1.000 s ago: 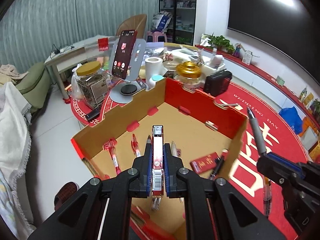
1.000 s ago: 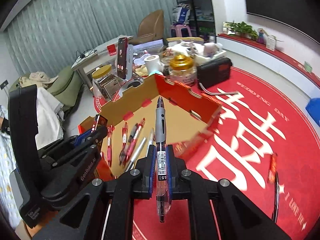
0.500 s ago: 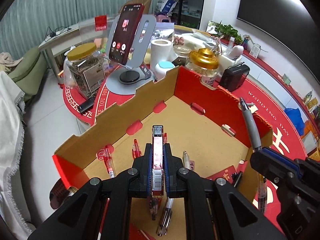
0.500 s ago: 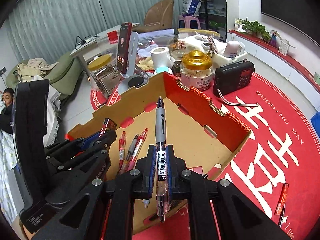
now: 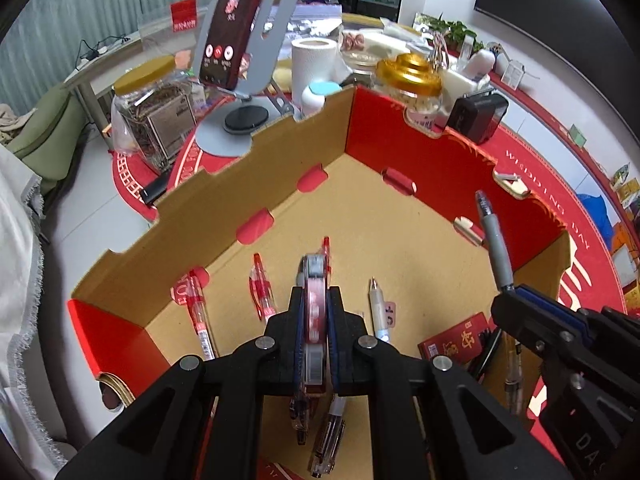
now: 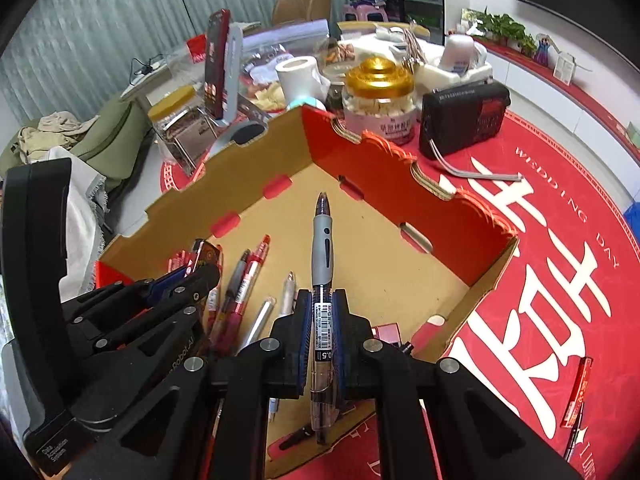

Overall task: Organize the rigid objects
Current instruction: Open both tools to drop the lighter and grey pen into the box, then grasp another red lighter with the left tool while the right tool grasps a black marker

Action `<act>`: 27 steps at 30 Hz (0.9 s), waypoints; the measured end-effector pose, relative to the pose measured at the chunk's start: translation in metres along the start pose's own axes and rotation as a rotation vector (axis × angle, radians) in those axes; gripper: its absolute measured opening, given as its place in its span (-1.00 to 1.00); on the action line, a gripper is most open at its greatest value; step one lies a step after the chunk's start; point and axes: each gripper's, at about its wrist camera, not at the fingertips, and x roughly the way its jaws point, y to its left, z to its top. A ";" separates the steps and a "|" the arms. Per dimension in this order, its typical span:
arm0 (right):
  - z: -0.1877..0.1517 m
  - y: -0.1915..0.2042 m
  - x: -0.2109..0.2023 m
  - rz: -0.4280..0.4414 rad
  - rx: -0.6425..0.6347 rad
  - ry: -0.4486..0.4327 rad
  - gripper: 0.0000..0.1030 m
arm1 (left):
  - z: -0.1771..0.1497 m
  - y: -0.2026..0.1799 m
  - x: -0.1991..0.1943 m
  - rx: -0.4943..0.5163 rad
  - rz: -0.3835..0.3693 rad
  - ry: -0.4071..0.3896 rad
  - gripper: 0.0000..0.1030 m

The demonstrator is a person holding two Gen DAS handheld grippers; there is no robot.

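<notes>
Two handheld grippers hang over an open cardboard box (image 5: 248, 184) with red inner walls, standing on a red round mat (image 6: 540, 264) on the counter. The left gripper (image 5: 314, 312) has its jaws clamped on a red-and-clear pen (image 5: 314, 320). The right gripper (image 6: 322, 320) has its jaws clamped on a grey-grip pen (image 6: 323, 248), tip pointing away over the box. Several loose pens (image 5: 262, 292) lie on the box floor at its near left.

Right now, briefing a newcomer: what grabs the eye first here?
The open cardboard box with red inner walls, pens lying on its floor. Over it, the right gripper clamps a grey-grip pen, and the left gripper clamps a red pen.
</notes>
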 end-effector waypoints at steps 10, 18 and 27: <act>-0.015 -0.018 -0.041 -0.016 0.040 -0.101 0.91 | -0.004 0.015 -0.019 -0.060 0.028 -0.013 0.99; -0.103 -0.067 -0.084 -0.026 0.193 -0.084 0.92 | -0.043 -0.028 -0.070 -0.003 -0.104 -0.058 0.99; -0.234 -0.164 -0.133 -0.206 0.455 -0.121 0.91 | -0.096 -0.172 -0.086 0.214 -0.248 -0.050 0.99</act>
